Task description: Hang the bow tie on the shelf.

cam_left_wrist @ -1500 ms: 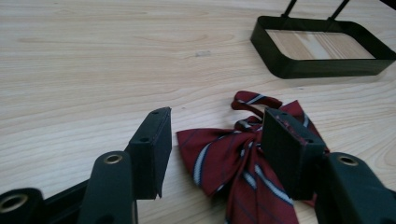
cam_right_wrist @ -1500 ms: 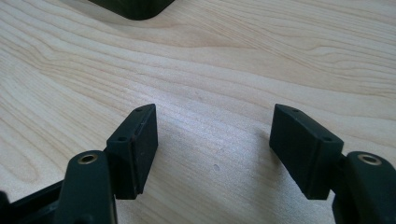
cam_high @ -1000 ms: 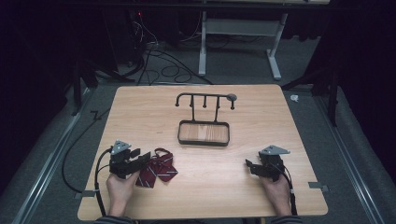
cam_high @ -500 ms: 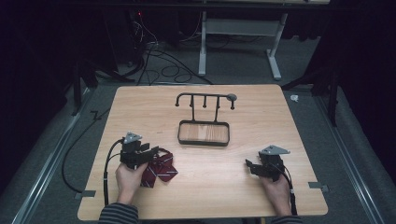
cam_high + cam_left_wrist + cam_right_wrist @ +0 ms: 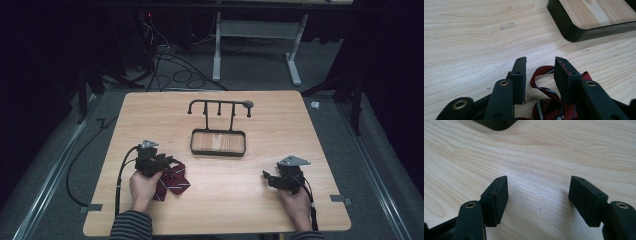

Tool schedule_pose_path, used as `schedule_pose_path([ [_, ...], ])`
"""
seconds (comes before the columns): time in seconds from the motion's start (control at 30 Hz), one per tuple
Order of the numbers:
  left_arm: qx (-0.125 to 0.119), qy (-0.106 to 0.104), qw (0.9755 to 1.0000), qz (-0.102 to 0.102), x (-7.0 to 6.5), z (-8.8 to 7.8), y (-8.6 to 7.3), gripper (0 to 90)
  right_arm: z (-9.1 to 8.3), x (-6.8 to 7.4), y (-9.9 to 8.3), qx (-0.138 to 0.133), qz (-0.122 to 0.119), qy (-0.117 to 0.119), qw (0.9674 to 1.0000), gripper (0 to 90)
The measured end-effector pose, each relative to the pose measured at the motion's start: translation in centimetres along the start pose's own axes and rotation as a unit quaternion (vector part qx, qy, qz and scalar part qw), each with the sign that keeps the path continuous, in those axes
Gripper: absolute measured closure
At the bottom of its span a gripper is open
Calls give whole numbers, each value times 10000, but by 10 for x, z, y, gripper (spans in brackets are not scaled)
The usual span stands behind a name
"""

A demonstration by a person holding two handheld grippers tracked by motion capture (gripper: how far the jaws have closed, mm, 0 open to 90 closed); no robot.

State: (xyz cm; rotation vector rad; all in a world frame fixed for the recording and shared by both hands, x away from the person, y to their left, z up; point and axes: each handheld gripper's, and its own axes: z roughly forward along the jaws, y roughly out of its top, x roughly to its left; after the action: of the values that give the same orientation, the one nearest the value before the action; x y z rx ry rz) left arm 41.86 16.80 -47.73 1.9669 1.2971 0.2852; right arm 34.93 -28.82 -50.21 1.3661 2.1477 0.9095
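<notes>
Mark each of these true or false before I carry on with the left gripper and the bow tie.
1. The red striped bow tie hangs on the black rack. False: it lies on the table.
2. A loop of the bow tie sits between the left gripper's fingers. True; the jaws have just been closing, but the pads do not yet press on it.
3. The right gripper holds the bow tie. False: its fingers are open over bare wood.
4. The rack's tray has a wooden floor. True.
</notes>
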Motion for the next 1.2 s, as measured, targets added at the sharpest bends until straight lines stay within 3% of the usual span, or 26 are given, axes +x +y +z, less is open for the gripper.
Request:
schedule_pose_path([
  [0.17,165,-30,9999,32,1,7,-1,687,0,0,0,-1,0,-1,10000,334],
  [0.53,282,-105,9995,91,1,10,-3,821,0,0,0,5,13,-4,10000,334],
  [0.7,342,-115,9990,279,-1,10,-4,887,0,0,0,3,13,-5,10000,334],
  [1.2,-149,-363,9981,473,-15,-16,-1,894,0,0,0,4,11,-7,10000,334],
])
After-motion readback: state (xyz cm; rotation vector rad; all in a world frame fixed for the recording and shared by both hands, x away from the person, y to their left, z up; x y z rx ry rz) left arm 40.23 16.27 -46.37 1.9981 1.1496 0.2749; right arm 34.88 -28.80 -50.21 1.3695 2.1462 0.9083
